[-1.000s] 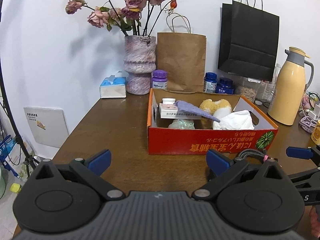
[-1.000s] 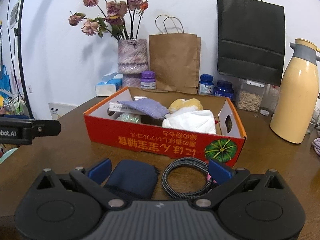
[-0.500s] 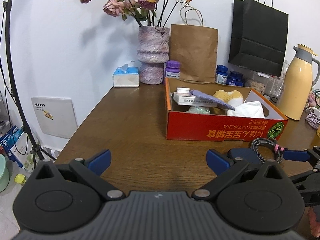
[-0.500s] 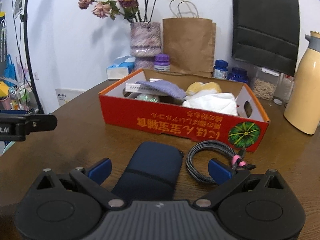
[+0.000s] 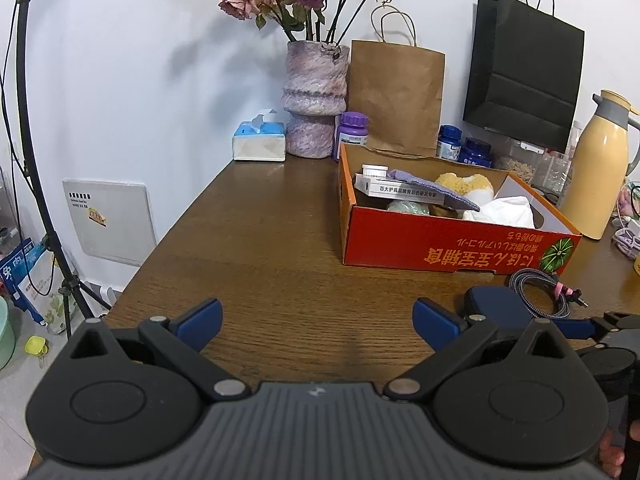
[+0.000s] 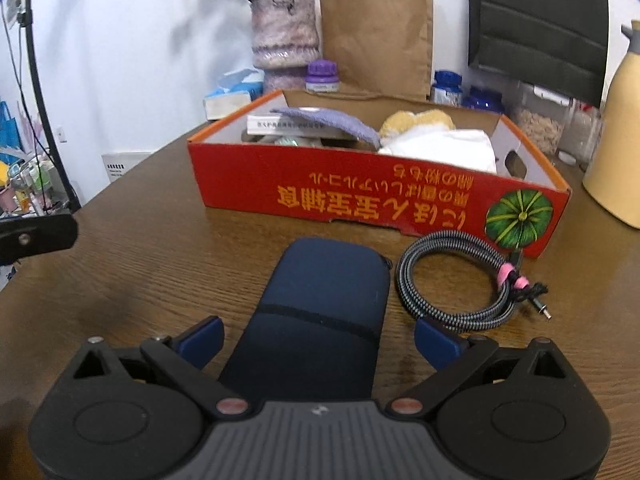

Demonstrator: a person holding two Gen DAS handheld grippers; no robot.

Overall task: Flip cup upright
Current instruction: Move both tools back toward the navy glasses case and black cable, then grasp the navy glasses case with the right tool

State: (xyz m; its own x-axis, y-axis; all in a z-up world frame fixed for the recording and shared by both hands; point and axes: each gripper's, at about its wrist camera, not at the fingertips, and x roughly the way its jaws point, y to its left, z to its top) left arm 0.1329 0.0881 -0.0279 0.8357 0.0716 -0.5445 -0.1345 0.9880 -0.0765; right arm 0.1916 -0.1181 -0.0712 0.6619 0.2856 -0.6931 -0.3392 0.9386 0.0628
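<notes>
A dark blue cup [image 6: 328, 304] lies on its side on the brown wooden table [image 6: 140, 272], just in front of the red box. My right gripper [image 6: 318, 342] is open, with its blue fingertips either side of the cup's near end and not touching it. In the left wrist view the cup [image 5: 500, 306] shows at the right, partly hidden behind my own finger. My left gripper [image 5: 316, 322] hangs open above bare table to the left of the cup, with nothing between its fingers.
A red cardboard box [image 6: 360, 200] full of items stands behind the cup. A coiled braided cable [image 6: 452, 280] lies to the cup's right. A yellow thermos [image 5: 600, 168], vase [image 5: 314, 92], paper bags, bottles and a tissue box [image 5: 260, 142] line the back wall. The table's left edge [image 5: 168, 236] drops to the floor.
The right gripper has moved forward over the cup, which now reaches in between its fingers. The left gripper has drifted left and back from the box. Both stayed open.
</notes>
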